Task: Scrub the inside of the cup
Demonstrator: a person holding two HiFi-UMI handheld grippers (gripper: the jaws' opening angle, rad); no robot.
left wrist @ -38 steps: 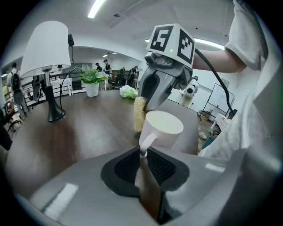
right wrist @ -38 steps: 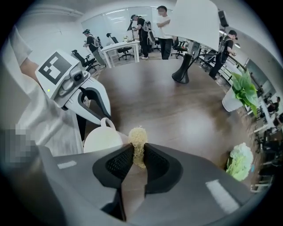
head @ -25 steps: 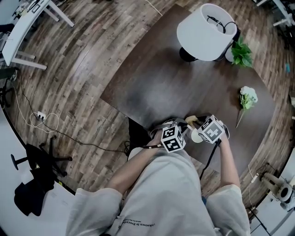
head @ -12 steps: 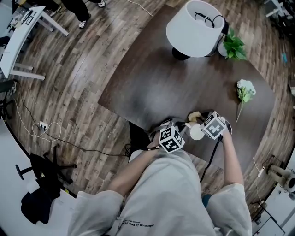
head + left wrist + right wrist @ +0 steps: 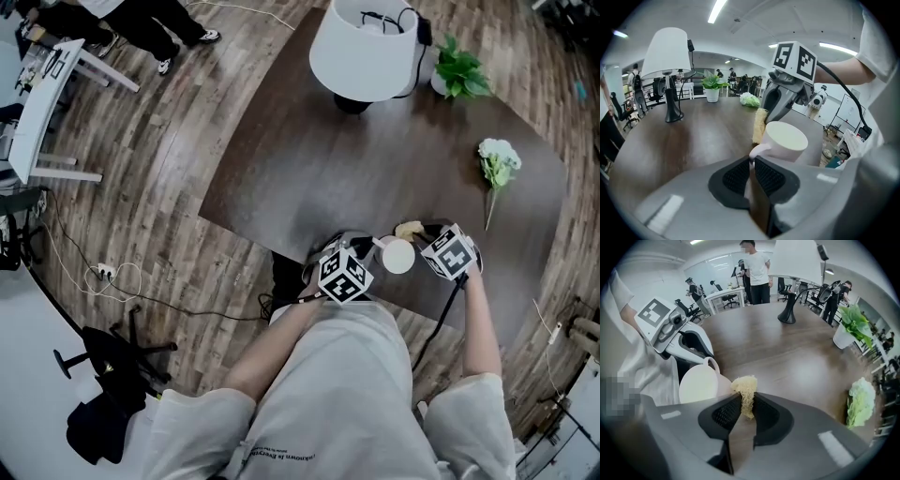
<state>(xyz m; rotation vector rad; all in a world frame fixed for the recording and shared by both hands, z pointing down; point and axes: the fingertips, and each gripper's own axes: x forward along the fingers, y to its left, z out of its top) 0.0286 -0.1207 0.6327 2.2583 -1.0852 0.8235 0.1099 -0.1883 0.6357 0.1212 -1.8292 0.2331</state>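
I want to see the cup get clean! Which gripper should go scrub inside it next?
The right gripper. It is shut on the loofah scrubber, just beside the cup, whose open mouth faces it. The left gripper is busy, shut on the cup's handle.

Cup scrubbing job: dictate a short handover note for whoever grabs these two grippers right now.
Left gripper: shut on the handle of the white cup, held in the air near the front edge of the table.
Right gripper: shut on the yellowish scrubber, which sits close beside the cup, outside it.
Done: both things are in hand and close together.
Left: put the scrubber into the cup and scrub the inside; no scrubbing shows yet.
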